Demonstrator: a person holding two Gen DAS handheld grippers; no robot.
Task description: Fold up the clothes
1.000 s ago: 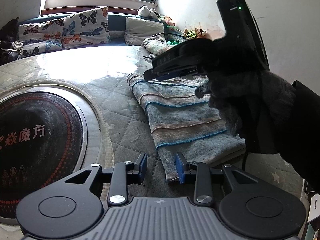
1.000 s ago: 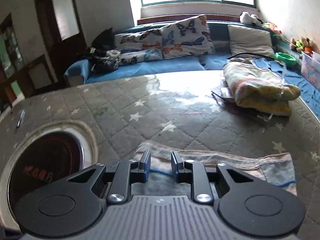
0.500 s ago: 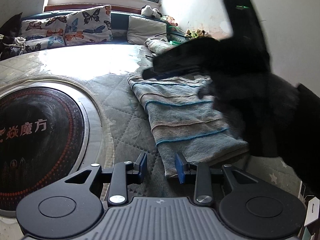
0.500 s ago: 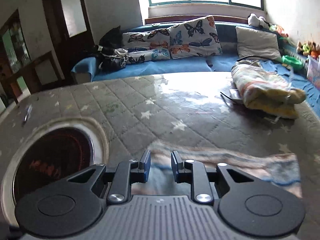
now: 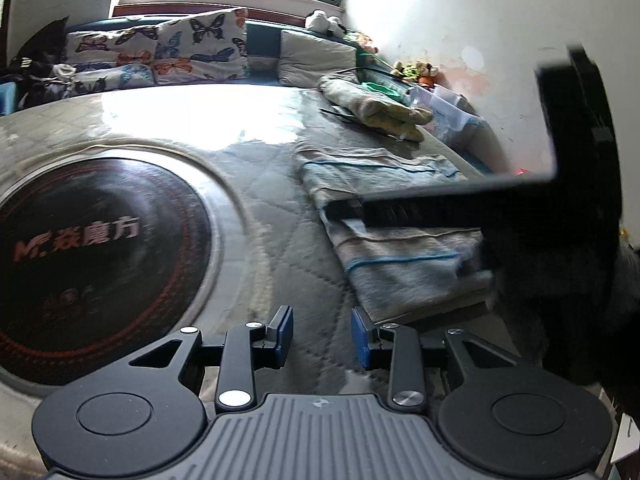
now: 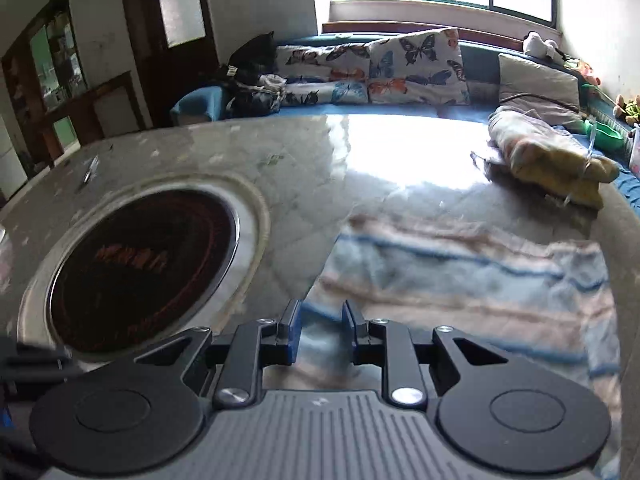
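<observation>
The left gripper [image 5: 322,334], at the bottom centre of its own view, stands spread with nothing between its blue pads; only the quilted table cover [image 5: 280,216] shows through the gap. The striped towel [image 5: 392,240] lies up and to the right of it, its near corner just beyond the right pad. It runs as a long band from lower right toward the upper middle of the frame, so its long axis points away from this tool, toward the window.

The right gripper [image 6: 320,330] is also parted, pinching nothing, but it hangs directly over the towel [image 6: 460,280]: cloth fills the gap between its pads and spreads out to the right of the frame, blurred. In the left view the same tool reaches in from the right edge as a dark bar [image 5: 420,212] across the middle of the towel. Whether it touches the cloth I cannot tell.

So the right hand is the nearer one, over the towel's middle, while the left stands off its near end. The towel lies flat in at least two layers, with a stepped edge at the lower right. That fits either a fold partly made or a finished one being smoothed. The round dark hob plate [image 5: 92,256] lies left of the towel, apart from it.
</observation>
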